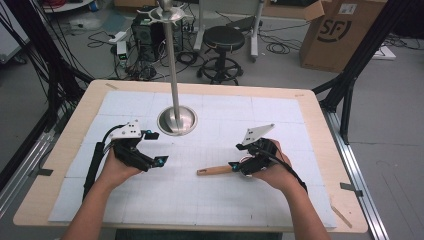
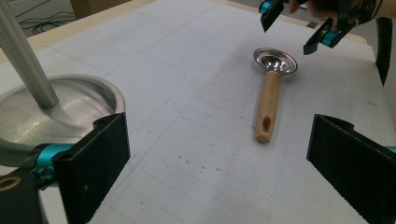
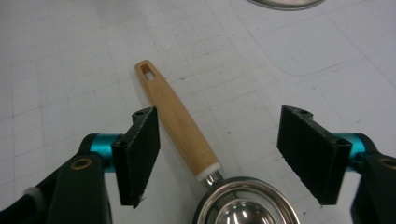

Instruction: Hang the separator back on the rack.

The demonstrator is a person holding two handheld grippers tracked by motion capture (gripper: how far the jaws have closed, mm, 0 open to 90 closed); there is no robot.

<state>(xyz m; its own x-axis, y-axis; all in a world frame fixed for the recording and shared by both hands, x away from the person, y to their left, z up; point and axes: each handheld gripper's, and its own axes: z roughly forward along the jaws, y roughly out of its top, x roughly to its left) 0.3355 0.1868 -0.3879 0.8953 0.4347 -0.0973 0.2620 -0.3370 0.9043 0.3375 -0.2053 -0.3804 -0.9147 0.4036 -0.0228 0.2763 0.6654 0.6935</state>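
Scoop (image 1: pixel 216 170) lies flat on the white gridded mat (image 1: pixel 150 200), wooden handle toward the left, steel bowl under the right gripper (image 1: pixel 239 156). Left gripper (image 1: pixel 156 148) hovers released, well apart from it, near the steel stand (image 1: pixel 177 120). Right gripper's jaws gape over the handle without pressing it. Beyond the wooden table (image 1: pixel 45 185): cables, a stool (image 1: pixel 223 40), a cardboard box (image 1: pixel 340 30).

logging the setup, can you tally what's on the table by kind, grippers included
grippers: 2, left gripper and right gripper
wooden-handled measuring scoop: 1
metal stand with pole: 1
white grid mat: 1
total: 5
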